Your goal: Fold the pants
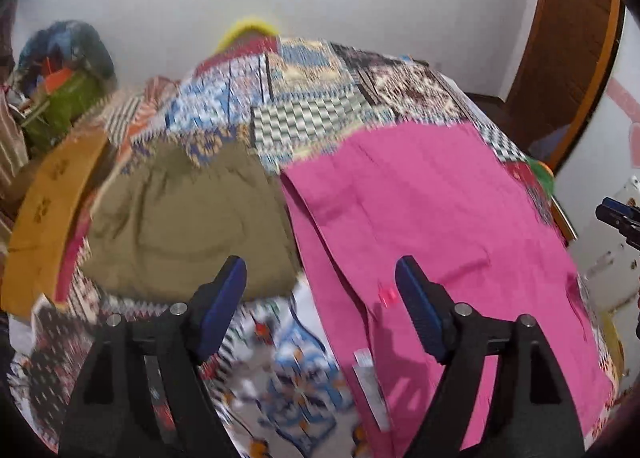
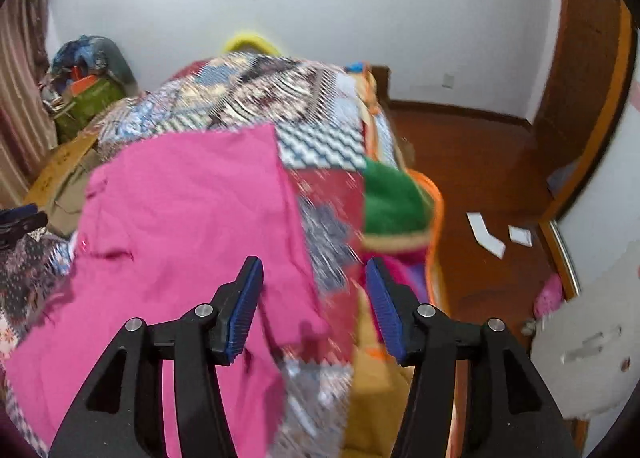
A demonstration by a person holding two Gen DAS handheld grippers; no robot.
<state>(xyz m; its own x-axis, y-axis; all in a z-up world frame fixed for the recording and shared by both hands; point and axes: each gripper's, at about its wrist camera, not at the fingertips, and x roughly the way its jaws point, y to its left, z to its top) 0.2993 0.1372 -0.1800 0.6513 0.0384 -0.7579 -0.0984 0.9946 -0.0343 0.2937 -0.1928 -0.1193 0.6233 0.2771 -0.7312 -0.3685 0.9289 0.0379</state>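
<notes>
Grippers both agape, empty; olive garment in left view only.

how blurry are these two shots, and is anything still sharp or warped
Left wrist view: motion blur smears the patchwork quilt and pink pants; the left gripper, jaws open, stays sharp. Right wrist view: same smear on quilt and pants, the right gripper crisp and open. Both: fisheye bends the wooden door frame, corners dark.
</notes>
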